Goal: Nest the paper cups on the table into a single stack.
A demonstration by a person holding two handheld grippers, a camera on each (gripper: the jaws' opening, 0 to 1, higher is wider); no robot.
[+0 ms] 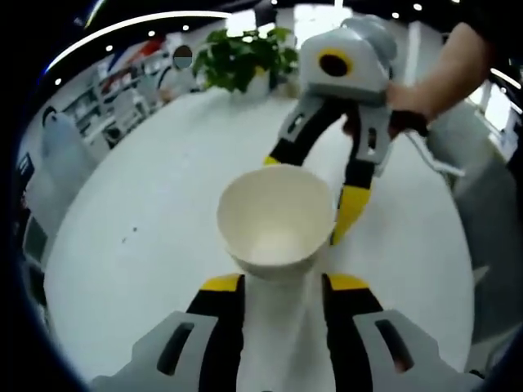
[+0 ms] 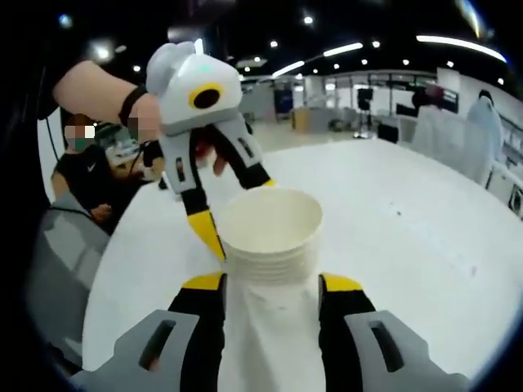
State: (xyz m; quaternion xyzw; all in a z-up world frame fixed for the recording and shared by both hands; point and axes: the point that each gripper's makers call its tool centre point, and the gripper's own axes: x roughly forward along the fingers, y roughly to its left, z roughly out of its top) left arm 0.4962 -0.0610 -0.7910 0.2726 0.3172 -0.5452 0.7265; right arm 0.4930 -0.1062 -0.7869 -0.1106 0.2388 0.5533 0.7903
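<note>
Left gripper view looks straight down into the white paper cup stack (image 1: 276, 222), its open mouth facing the camera, base sitting between the yellow-tipped jaws of the left hand-held gripper (image 1: 275, 284), which close narrow against its lower wall. Across the cup, the right hand-held gripper (image 1: 315, 196) comes in from the far side, one jaw behind the rim, the other down the near wall, so both tools seem to bracket the same stack — my read is they are steadying it while the cups seat fully together.

Right gripper view adds what the first cannot: ridged bands of several rims under the top lip, so cups are already nested. There the stack (image 2: 270, 237) rises between this gripper's own jaws (image 2: 270, 284), apparently pinched. It is held just above the round white worktop (image 2: 409, 212). A leafy green potted plant (image 1: 245, 61) stands at the far edge.
</note>
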